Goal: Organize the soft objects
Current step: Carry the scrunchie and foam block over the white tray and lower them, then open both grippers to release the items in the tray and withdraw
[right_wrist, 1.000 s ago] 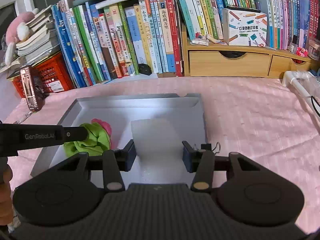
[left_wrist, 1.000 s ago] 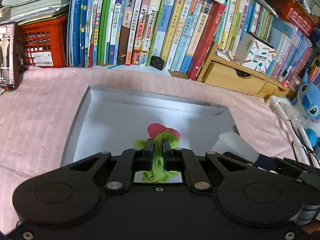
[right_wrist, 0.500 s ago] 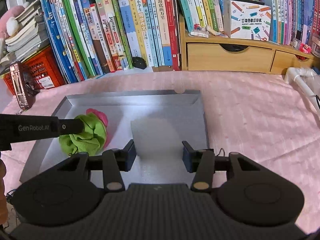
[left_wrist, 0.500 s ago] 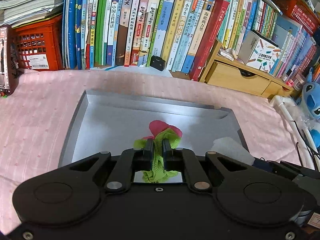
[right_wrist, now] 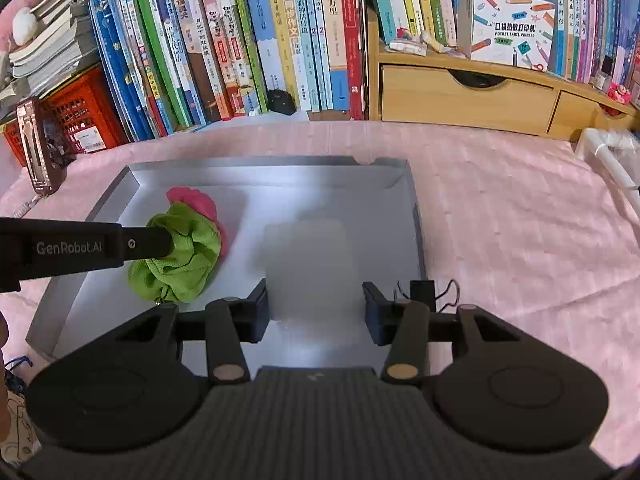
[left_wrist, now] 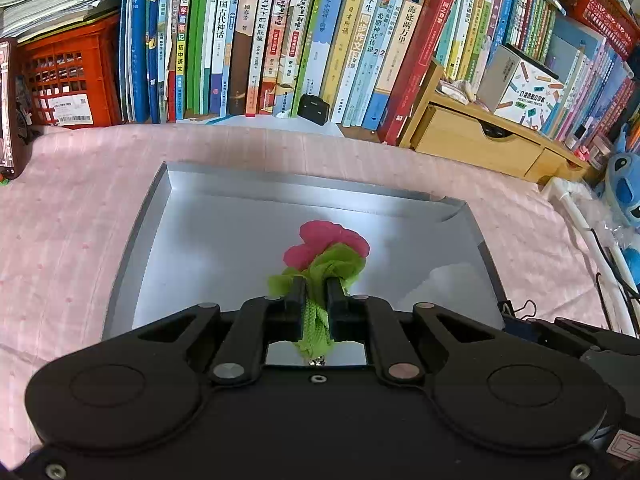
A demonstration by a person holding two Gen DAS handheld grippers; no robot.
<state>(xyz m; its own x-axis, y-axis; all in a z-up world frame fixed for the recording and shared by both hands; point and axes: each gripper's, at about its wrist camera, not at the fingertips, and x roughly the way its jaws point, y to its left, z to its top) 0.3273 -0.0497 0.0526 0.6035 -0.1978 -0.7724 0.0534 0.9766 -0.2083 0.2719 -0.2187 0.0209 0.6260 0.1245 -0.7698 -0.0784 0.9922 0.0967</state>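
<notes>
My left gripper (left_wrist: 317,285) is shut on a crumpled green mesh cloth (left_wrist: 334,266), held over a shallow grey tray (left_wrist: 132,240). It also shows in the right wrist view (right_wrist: 182,258), held by the left gripper's fingers (right_wrist: 148,242). A pink soft item (left_wrist: 324,238) lies in the tray just beyond the green cloth, also seen in the right wrist view (right_wrist: 198,202). A white foam block (right_wrist: 306,264) lies in the tray's (right_wrist: 412,200) right half. My right gripper (right_wrist: 316,304) is open, hovering above the block's near end.
The tray sits on a pink cloth (right_wrist: 520,240). A row of books (left_wrist: 280,40), a red crate (left_wrist: 64,80) and a wooden drawer unit (right_wrist: 460,96) line the back. A blue plush toy (left_wrist: 624,188) and white tube (left_wrist: 580,216) are at right.
The left gripper has lifted the green cloth and carried it further in over the tray. The right gripper has risen and stays open over the foam block.
</notes>
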